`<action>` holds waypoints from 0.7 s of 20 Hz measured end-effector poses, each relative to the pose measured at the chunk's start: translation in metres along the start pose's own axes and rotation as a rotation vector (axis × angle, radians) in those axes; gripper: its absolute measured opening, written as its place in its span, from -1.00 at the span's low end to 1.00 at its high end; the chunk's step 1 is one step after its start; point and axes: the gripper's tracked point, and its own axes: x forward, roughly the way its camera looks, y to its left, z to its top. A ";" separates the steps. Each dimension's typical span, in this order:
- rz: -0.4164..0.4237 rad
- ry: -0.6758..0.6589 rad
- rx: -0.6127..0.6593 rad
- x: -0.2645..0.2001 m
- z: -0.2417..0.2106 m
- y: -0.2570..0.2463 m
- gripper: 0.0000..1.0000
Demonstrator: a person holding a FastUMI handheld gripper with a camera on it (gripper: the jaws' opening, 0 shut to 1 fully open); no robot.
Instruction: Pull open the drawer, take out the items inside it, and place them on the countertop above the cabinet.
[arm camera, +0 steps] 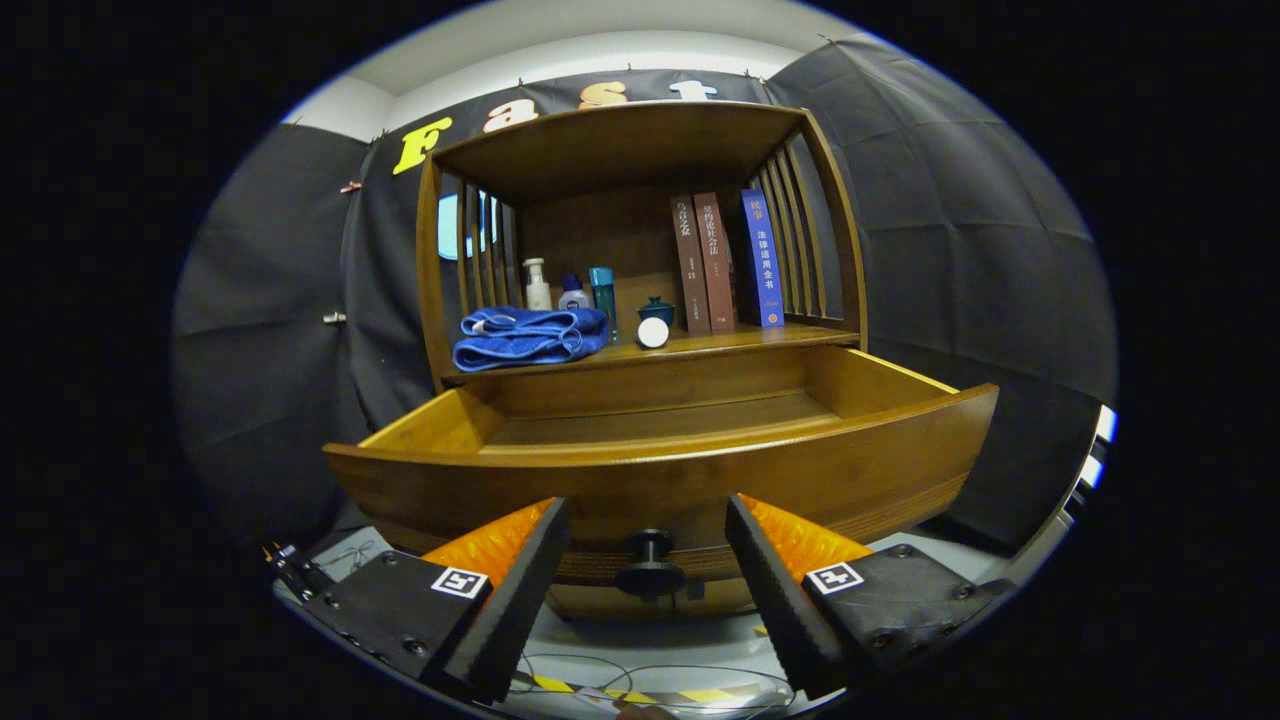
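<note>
On the countertop (700,345) a folded towel (530,336) lies; the drawer (660,450) juts toward the wide-open hand-held gripper (648,545).

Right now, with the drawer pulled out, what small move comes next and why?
Probably lift the gripper up over the drawer front to look inside: it hangs open astride the knob, not touching it, and the visible drawer floor looks bare, its front part hidden.
</note>
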 end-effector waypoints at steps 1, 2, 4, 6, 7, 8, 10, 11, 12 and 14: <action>-0.004 0.003 -0.011 0.003 -0.002 -0.001 0.99; -0.002 0.011 -0.015 0.008 -0.001 0.000 0.99; -0.023 0.016 -0.021 0.006 -0.002 -0.004 0.99; -0.028 0.010 -0.012 0.010 0.000 -0.002 0.98; -0.030 0.011 -0.017 0.011 0.000 -0.002 0.99; -0.031 0.013 -0.024 0.015 0.001 -0.002 0.99; -0.027 0.019 -0.023 0.025 0.004 -0.002 1.00; -0.026 0.019 -0.021 0.031 0.006 -0.001 1.00; -0.026 0.022 -0.022 0.038 0.008 -0.002 1.00; -0.027 0.029 -0.022 0.051 0.011 -0.002 1.00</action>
